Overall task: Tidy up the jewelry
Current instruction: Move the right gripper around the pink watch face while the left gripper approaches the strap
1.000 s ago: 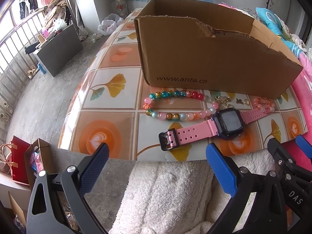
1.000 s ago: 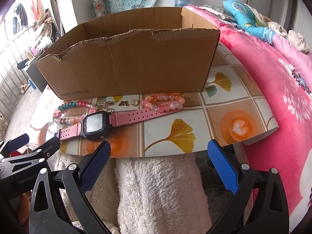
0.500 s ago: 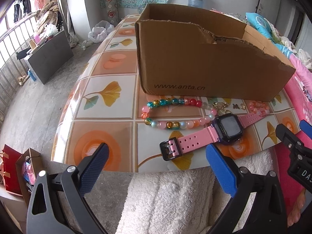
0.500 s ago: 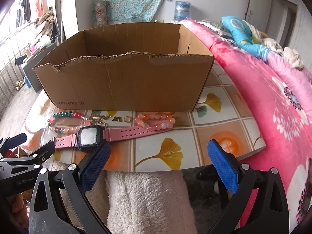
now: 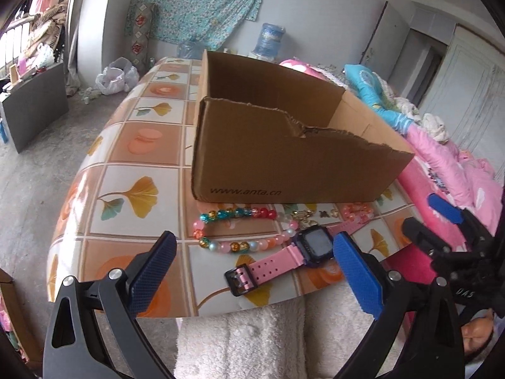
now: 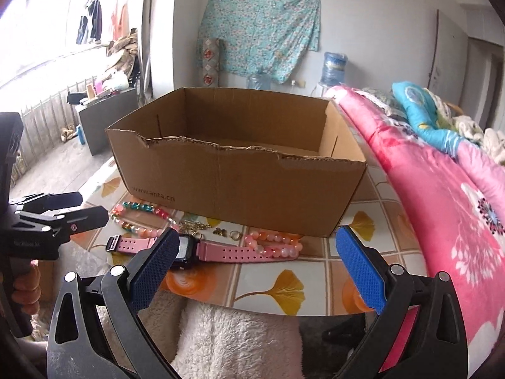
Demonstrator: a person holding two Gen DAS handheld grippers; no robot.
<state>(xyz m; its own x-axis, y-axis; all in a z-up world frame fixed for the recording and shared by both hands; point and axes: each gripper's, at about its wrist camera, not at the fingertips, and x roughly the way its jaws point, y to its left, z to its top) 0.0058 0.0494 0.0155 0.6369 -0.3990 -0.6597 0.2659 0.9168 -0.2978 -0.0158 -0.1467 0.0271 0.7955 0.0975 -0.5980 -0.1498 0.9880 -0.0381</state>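
A pink-strapped watch (image 5: 315, 246) (image 6: 233, 254) lies flat near the table's front edge. Behind it lie a multicoloured bead bracelet (image 5: 236, 213) (image 6: 139, 207), a pink bead bracelet (image 5: 356, 210) (image 6: 274, 246), small gold charms (image 5: 303, 214) (image 6: 192, 224) and a ring (image 6: 234, 235). All sit in front of an open brown cardboard box (image 5: 284, 161) (image 6: 240, 186). My left gripper (image 5: 252, 240) is open above the front edge, over the watch's buckle end. My right gripper (image 6: 257, 232) is open too, and its left finger hides part of the watch face.
The table (image 5: 132, 164) has a ginkgo-tile cloth. A pink quilted bed (image 6: 442, 205) flanks its right side. White fluffy fabric (image 5: 240, 341) lies below the front edge. Each view shows the other gripper at its side, the right gripper (image 5: 442, 221) and the left gripper (image 6: 63, 211).
Both cameras have tilted up and come closer to the table, so the inside of the box and more of the room show. The jewellery has not moved. Both grippers stay open.
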